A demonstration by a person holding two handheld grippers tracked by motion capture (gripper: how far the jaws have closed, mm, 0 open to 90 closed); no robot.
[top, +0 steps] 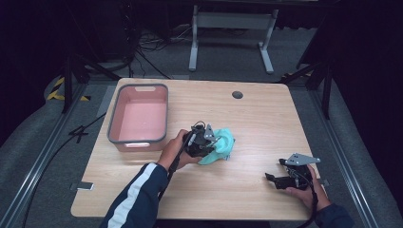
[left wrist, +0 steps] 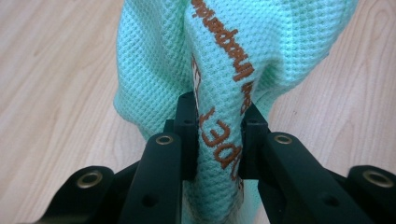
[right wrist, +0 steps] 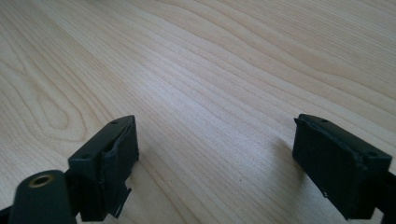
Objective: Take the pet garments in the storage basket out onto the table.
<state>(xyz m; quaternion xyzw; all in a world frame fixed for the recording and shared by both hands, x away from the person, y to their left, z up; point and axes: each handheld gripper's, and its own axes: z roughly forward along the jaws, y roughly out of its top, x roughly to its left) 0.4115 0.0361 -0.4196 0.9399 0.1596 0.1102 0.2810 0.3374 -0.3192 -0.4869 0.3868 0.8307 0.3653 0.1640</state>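
At the far left of the wooden tabletop (top: pixel 256 118) stands a pink rectangular plastic bin (top: pixel 139 118) with a grey rim and rounded corners; its near wall catches a glare, and nothing can be made out inside it. Just right of the bin, the left gripper (top: pixel 213 142) sits in a hand with a dark, white-striped sleeve, and its body covers the left part of a mint-green waffle-weave cloth (top: pixel 223 145), bunched into a soft heap on the tabletop. In the left gripper view the jaws are pinched tight on a raised fold of that cloth (left wrist: pixel 224 56), the honeycomb texture clear, the brown printed lettering on it bent over the fold and cut off by the jaws, so it cannot be read. Farther right of the bin, near the tabletop's back edge, is a small dark round grommet hole (top: pixel 237 94). Well right of the bin, at the near right corner, the right gripper (top: pixel 273 178) rests low in the other hand, topped by a grey three-cornered plate. Its blocky black jaws stand wide apart over bare pale wood grain (right wrist: pixel 210 93), gripping nothing.
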